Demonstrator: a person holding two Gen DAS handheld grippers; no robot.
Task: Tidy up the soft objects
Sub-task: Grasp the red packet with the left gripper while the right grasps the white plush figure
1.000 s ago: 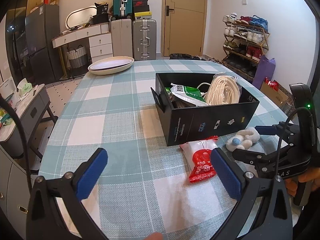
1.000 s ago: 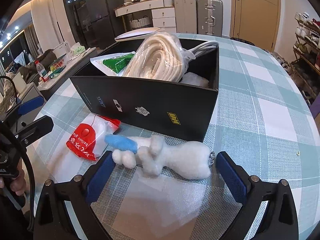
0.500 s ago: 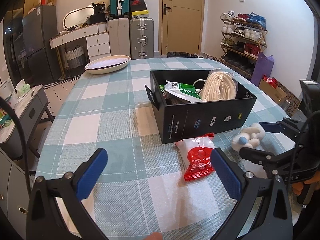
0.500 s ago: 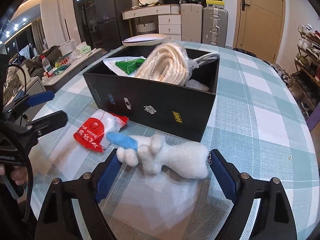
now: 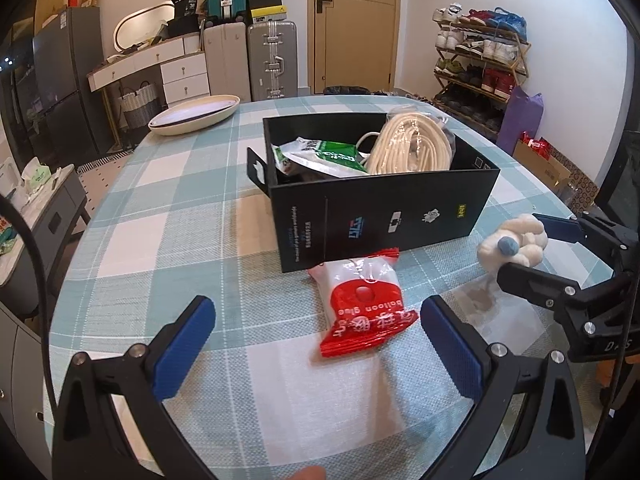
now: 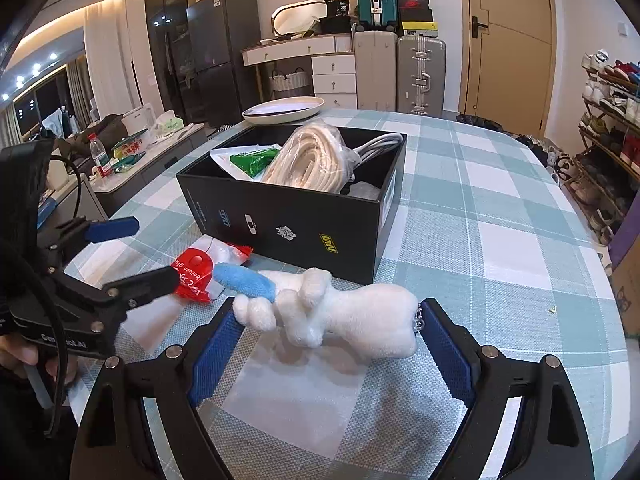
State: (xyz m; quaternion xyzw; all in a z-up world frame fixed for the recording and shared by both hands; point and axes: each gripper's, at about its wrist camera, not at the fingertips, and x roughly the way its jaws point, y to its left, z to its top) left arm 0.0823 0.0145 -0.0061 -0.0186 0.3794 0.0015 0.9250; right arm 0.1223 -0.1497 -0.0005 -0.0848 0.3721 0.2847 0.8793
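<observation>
A white plush toy (image 6: 340,312) with a blue tip is held lengthwise between the pads of my right gripper (image 6: 328,344), lifted just above the checked tablecloth; it also shows in the left wrist view (image 5: 516,240). A red and white packet (image 5: 364,304) lies on the cloth in front of the black box (image 5: 384,216), which holds a rope coil (image 5: 412,148) and a green packet (image 5: 320,156). My left gripper (image 5: 316,348) is open and empty just short of the red packet.
A cream oval tray (image 5: 194,114) sits at the table's far left. The table edge (image 5: 60,280) drops off at the left toward a grey cabinet. Suitcases, a dresser and a shoe rack stand beyond the table.
My right gripper has closed on the plush toy and raised it slightly. My left gripper has moved closer to the red packet.
</observation>
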